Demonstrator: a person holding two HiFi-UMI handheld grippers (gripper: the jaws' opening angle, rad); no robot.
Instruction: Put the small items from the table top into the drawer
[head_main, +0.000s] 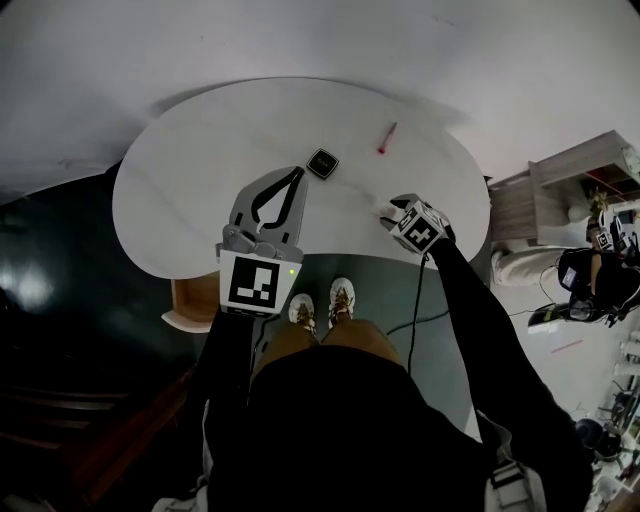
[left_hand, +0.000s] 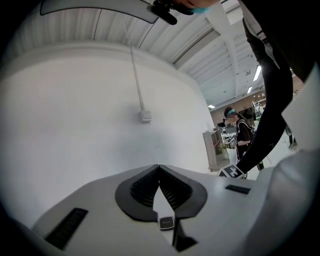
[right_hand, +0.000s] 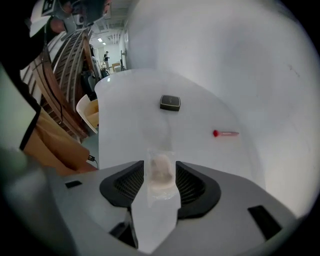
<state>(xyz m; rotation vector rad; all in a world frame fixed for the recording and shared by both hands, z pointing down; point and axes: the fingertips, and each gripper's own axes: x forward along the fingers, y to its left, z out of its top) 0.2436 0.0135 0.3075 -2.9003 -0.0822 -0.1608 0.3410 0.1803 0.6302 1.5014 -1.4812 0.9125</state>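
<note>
Nearest the lens, the right gripper (right_hand: 160, 166) holds its jaws roughly half apart and points steeply down at the table (head_main: 190, 180). Between them lies a clear packet (right_hand: 161, 176) with something pale inside, flat on the white top at the table's near right edge. The pads flank it closely without visibly pressing on it (the packet itself is blurred).

Farther in, near the middle of the table, sits a small black square item (head_main: 322, 162). Beyond it, to the far right, lies a slim red-tipped stick (head_main: 387, 138).

The left gripper (head_main: 294, 178) hovers roughly level over the near middle of the table. Its jaws are closed tip to tip with nothing in them, and the tips end just short of the black square.

Under the table's near left edge a light wooden drawer (head_main: 188, 302) stands pulled out. The person's shoes (head_main: 322, 305) show below the near edge, and a dark cable (head_main: 414, 300) hangs from the right gripper toward the floor.
</note>
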